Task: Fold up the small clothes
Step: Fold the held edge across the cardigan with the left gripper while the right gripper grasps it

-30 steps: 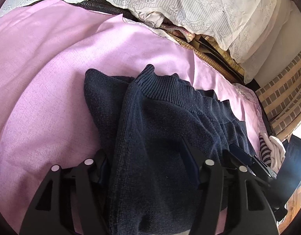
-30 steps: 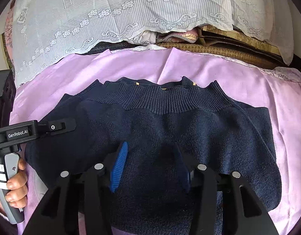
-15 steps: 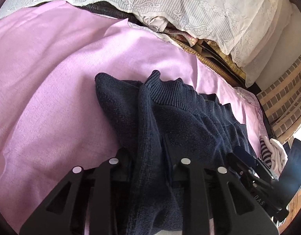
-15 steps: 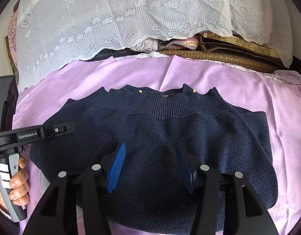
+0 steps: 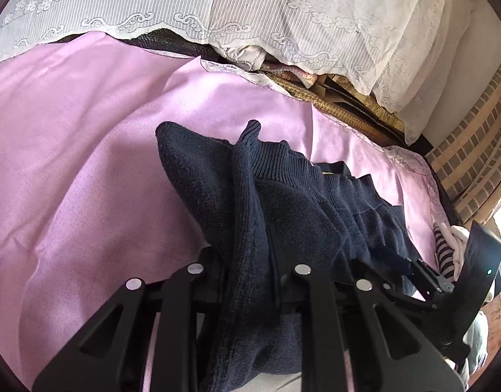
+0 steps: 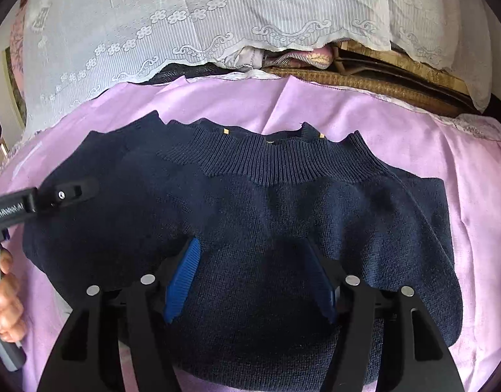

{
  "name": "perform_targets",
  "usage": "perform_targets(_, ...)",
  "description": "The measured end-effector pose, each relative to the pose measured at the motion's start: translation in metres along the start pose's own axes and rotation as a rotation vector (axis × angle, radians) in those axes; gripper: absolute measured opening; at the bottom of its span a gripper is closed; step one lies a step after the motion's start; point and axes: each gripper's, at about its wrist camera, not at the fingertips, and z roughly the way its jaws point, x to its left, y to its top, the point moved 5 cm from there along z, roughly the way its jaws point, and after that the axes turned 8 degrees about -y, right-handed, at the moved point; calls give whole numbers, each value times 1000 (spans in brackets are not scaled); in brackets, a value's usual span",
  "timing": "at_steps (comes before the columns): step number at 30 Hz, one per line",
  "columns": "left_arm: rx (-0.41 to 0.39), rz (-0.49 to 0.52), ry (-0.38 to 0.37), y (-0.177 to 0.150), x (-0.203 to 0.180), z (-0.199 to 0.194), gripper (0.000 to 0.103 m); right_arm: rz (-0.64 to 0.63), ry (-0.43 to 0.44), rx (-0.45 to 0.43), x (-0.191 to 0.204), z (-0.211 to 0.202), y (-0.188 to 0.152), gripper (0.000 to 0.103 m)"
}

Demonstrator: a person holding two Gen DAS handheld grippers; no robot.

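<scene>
Knitwear dominates both views: one navy sweater (image 6: 266, 235) of fine, slightly fuzzy knit lies on a smooth lilac sheet (image 6: 397, 137), its ribbed hem band (image 6: 276, 163) running in a wavy arc along the far side, with three small tan marks showing just behind it. The body is rounded and doubled over, and flat folded portions stick out at the left and right. From the left wrist view the same sweater (image 5: 283, 202) is bunched into a thick vertical ridge, and the left gripper (image 5: 250, 277) has its black jaws clenched on that ridge of cloth at the garment's left edge; the lilac sheet (image 5: 87, 163) spreads in soft creases to the left. The right gripper (image 6: 253, 281) sits over the near middle of the sweater with its jaws spread apart, two ridged blue pads (image 6: 181, 281) facing each other and nothing pinched between them. At the far side hangs a white lace cover (image 6: 185, 26) with scalloped, flower-patterned edging, and beneath it a woven straw mat (image 6: 364, 88) shows. At the right edge of the left view lies a striped dark-and-white cloth (image 5: 444, 251) beside pale fabric.
</scene>
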Motion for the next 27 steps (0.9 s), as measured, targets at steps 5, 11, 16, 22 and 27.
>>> perform_targets(5,-1,10,16,6,-12,-2,18,47,72,21,-13,-5,8,66)
perform_targets(11,-11,85,51,10,-39,-7,17,271,282,-10,-55,-29,33,66)
perform_targets(16,-19,138,69,11,-68,-10,17,362,431,14,-65,-36,45,66)
perform_targets(22,-18,206,75,8,-108,-3,17,360,557,18,-59,-45,59,66)
perform_targets(27,-15,256,81,1,-138,11,17,310,624,26,-56,-55,69,66)
